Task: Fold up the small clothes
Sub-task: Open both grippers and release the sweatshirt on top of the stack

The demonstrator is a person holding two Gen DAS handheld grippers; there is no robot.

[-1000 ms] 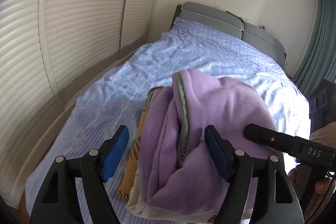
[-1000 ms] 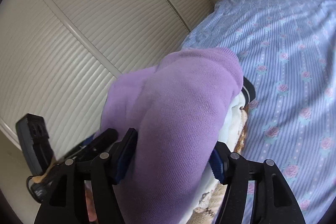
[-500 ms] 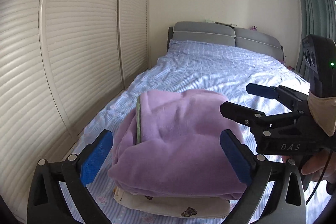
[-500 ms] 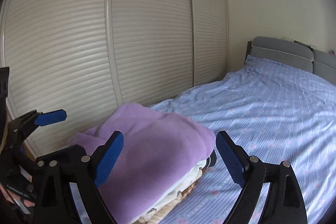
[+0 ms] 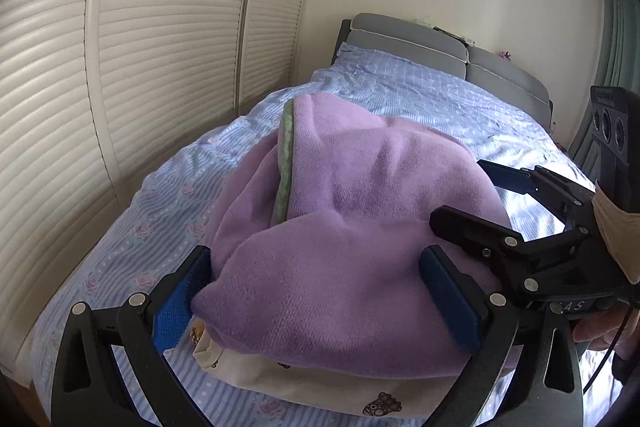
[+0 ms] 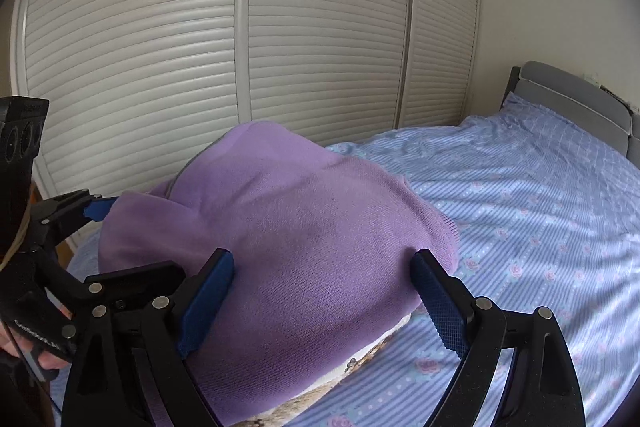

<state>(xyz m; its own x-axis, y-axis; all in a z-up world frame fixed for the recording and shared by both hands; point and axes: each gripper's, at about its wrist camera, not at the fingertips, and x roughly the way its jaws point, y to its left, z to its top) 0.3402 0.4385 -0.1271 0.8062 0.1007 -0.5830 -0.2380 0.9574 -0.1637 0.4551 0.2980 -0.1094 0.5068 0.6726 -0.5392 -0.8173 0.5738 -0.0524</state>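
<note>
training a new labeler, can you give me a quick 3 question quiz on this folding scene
1. True or false: the purple garment lies on top of a cream printed garment.
2. What colour is the trim strip on the purple garment? A red, B green, C black.
3. Fill in: the pile rests on a ___ floral bedsheet.

The left gripper and right gripper both stand open around the pile.

Key: 1 true; 2 B; 3 blue.
</note>
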